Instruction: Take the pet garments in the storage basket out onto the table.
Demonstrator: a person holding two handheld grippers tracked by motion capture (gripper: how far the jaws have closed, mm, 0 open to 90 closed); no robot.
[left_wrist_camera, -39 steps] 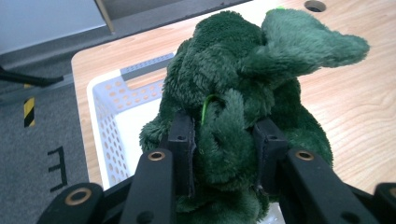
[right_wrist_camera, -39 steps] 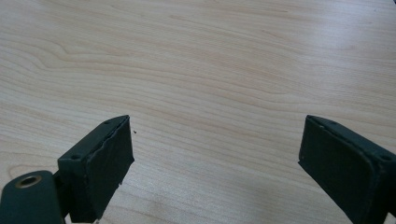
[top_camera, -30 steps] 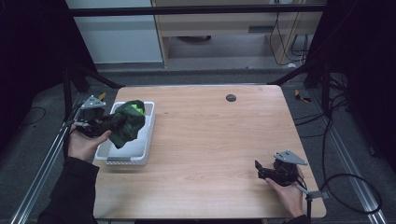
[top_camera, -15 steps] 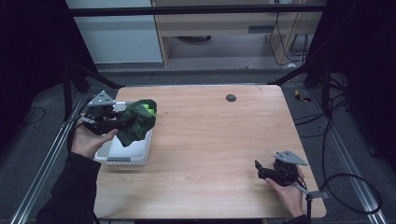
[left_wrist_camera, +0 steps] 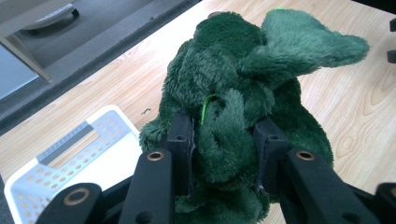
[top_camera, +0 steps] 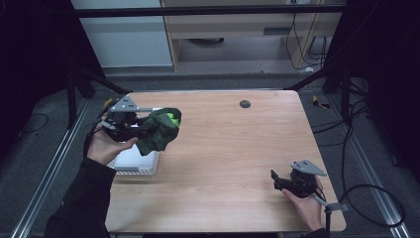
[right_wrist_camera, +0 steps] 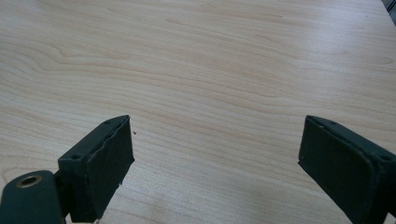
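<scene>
A: Left gripper point(top_camera: 130, 130), state of the jaws?
B: Clenched on the green plush toy point(top_camera: 159, 130). Black pads pressed into the fur from both sides, seen close in the left gripper view at the green plush toy point(left_wrist_camera: 243, 93), with the left gripper point(left_wrist_camera: 224, 140) squeezing a fold of plush between them.

A: Where exactly?
B: Held in the air near the surface's point(top_camera: 233, 148) left edge, toward the far left corner. Hanging partly over the white perforated tray point(top_camera: 132, 159), partly over bare wood just to the tray's inner side. Not resting on anything.

A: And the tray itself?
B: Lying flat along the left edge, white, with small holes in the rim; same white perforated tray point(left_wrist_camera: 70, 158) visible below and beside the toy in the left gripper view. Whether anything lies inside, impossible to tell, half hidden by the hand and toy.

A: Right gripper point(top_camera: 285, 182)?
B: Down at the near right corner, low over the wood. Jaws released, spread wide, nothing between them but bare grain, as seen at the right gripper point(right_wrist_camera: 215, 154).

A: Anything else on the wood?
B: A small dark round spot point(top_camera: 244, 103) near the far edge, about the middle. Well apart from both grippers.
</scene>
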